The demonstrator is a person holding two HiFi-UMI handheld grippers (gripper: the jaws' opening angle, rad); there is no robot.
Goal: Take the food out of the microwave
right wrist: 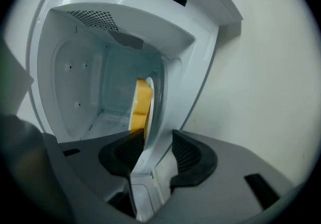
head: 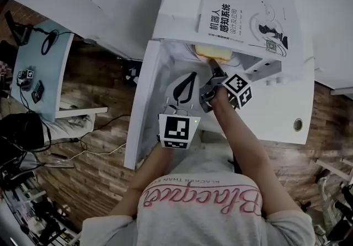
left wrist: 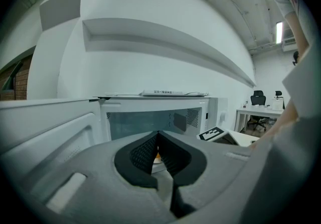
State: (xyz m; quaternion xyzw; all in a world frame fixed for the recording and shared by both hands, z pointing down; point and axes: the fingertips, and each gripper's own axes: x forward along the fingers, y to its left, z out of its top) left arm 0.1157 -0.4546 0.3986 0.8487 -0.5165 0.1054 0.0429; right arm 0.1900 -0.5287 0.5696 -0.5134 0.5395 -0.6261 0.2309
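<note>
I hold two grippers at one microwave (head: 177,10), its one door (head: 140,112) open. My right gripper (right wrist: 153,140) is wide open, the rim of the one plate (right wrist: 156,117) between its jaws, unclamped. One yellow food (right wrist: 142,100) piece lies on that plate, inside. My left gripper (left wrist: 158,140) is closed, empty. One book (head: 248,16) lies on top.

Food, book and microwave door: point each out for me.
Food (right wrist: 141,102): right gripper view, its yellow side.
Book (head: 248,16): head view, middle of the cover.
Door (head: 146,96): head view, middle of the open panel.
</note>
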